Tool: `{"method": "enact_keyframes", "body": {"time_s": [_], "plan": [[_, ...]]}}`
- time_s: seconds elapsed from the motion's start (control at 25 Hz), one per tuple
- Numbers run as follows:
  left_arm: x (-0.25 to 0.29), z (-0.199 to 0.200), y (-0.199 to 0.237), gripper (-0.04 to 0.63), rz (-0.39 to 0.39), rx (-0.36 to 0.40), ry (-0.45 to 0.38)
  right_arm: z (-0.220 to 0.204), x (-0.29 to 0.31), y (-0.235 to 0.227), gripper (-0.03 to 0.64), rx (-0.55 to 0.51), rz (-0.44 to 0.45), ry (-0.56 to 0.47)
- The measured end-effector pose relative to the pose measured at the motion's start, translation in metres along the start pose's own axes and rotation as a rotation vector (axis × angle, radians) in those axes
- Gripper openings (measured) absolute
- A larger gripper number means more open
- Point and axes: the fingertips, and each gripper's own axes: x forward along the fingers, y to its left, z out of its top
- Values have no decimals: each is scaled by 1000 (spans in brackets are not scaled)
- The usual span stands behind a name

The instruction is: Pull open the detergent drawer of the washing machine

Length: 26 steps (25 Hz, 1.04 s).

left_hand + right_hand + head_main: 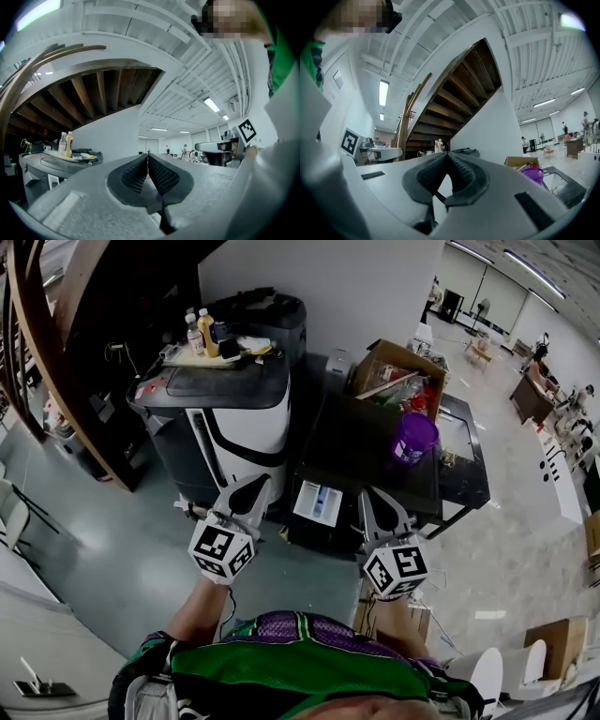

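The left gripper (254,484) has its jaws pressed together at the tips, with nothing between them. The right gripper (373,499) is the same: jaws together and empty. Both are held out low in front of the person, pointing away from the body, the left towards 11 o'clock and the right towards 12.

The detergent drawer (319,502) lies at 12 o'clock, between the two grippers and touching neither. It sticks out from the front of the dark washing machine (361,460), showing its white and blue compartments from above.

A purple bowl (415,437) sits on top of the machine at 1 o'clock, with a cardboard box (398,371) beyond it. At 11 o'clock a tray (202,357) with bottles (206,332) rests on a black-and-white appliance (234,418). A wooden staircase (454,101) rises behind it.
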Motion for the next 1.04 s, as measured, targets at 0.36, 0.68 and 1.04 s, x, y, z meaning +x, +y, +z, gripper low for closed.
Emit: {"method": "enact_keyframes", "body": {"time_s": [0.36,0.68,1.04], "plan": [[-14,-9,-1,20,9,-35,20,-7,1,14,0,11,34,17],[-24,-13,4,20,27,-46,27,-9,3,21,2,12,48,21],[-26,-12,1,20,21,-53,28,-9,1,22,1,23,49,24]]}}
